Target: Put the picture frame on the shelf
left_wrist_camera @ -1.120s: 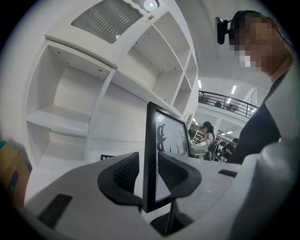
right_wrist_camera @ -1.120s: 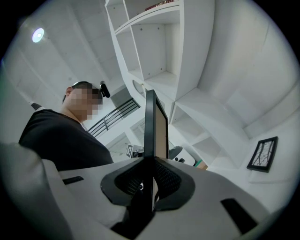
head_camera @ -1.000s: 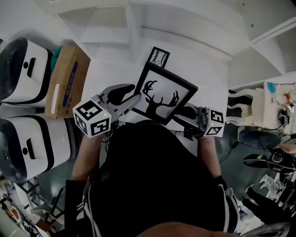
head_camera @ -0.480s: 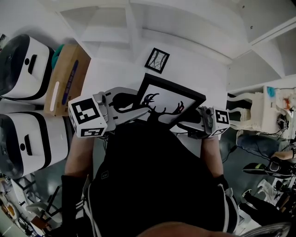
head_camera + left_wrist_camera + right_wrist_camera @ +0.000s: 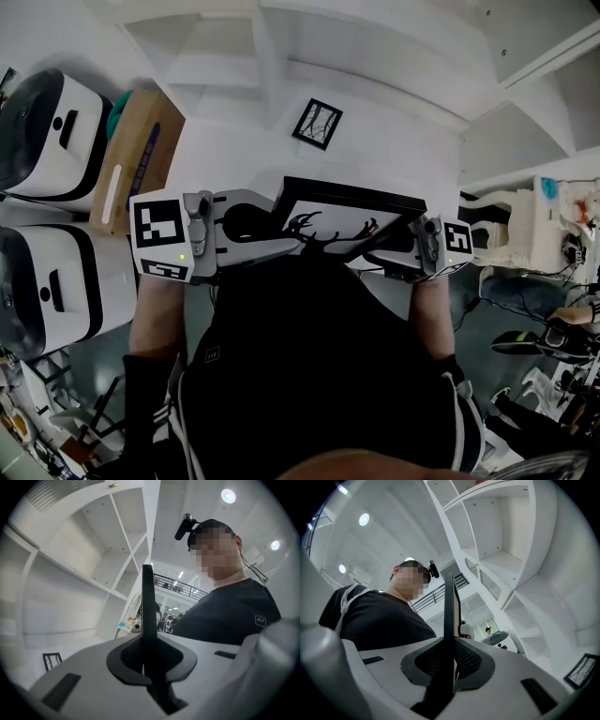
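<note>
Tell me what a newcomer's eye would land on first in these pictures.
The big black picture frame with its deer silhouette hangs tilted in the middle of the head view. The left claw, whose jaws have just been closing on it, pinches one side edge, and the right claw pinches the other. Beyond it, a small framed picture sits on the white surface below the shelves.

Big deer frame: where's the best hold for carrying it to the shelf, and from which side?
Its thin side rails, one gripper from each side. The deer frame is wide and flat, so only its narrow edge fits between jaws, and opposite holds probably stop it swinging. The left gripper, whose jaws have just been closing, pinches the left rail; the right gripper clamps the right.
</note>
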Tool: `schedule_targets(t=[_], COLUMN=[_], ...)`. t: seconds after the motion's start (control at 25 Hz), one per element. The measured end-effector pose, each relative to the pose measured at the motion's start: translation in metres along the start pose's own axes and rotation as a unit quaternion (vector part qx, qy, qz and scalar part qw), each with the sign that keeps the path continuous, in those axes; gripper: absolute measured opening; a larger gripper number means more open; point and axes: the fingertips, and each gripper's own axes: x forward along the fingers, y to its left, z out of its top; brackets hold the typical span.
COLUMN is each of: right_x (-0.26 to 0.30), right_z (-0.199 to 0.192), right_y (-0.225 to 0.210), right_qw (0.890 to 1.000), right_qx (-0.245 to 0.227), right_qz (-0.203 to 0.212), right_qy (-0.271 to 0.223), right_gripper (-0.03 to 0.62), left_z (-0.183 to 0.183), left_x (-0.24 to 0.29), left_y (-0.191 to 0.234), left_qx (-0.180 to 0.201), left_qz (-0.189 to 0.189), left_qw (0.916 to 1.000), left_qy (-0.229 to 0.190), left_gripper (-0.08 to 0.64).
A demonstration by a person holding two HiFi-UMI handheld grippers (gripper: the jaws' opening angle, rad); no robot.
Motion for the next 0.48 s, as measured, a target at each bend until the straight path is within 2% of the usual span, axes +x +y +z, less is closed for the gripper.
schedule_targets(t=[0.16, 0.28, 0.36, 0.48], right_x=[0.002, 0.010, 0.014, 0.012], right_z=[0.000, -0.005, -0.009, -0.007], right_y=[0.005, 0.009, 0.009, 0.011], right_qw=[1.000, 0.999, 0.998, 0.998], right_qx=[-0.006, -0.017, -0.020, -0.018], right_qz=[-0.001, 0.001, 0.005, 0.012], right_qy=[0.013, 0.048, 0.064, 0.061], right_gripper=[0.072, 0.072, 0.072, 0.072], left_z=[-0.005, -0.025, -0.034, -0.032], left_x=[0.003, 0.018, 0.027, 0.030], left_y=[-0.002, -0.001, -0.002, -0.005], left_qx=[0.004, 0.035, 0.049, 0.051], left_qz=[0.007, 0.025, 0.029, 0.030], left_qw=[0.9999, 0.9958, 0.9923, 0.9923], left_qy=[0.012, 0.080, 0.110, 0.109], left_gripper=[0.037, 0.026, 0.018, 0.017])
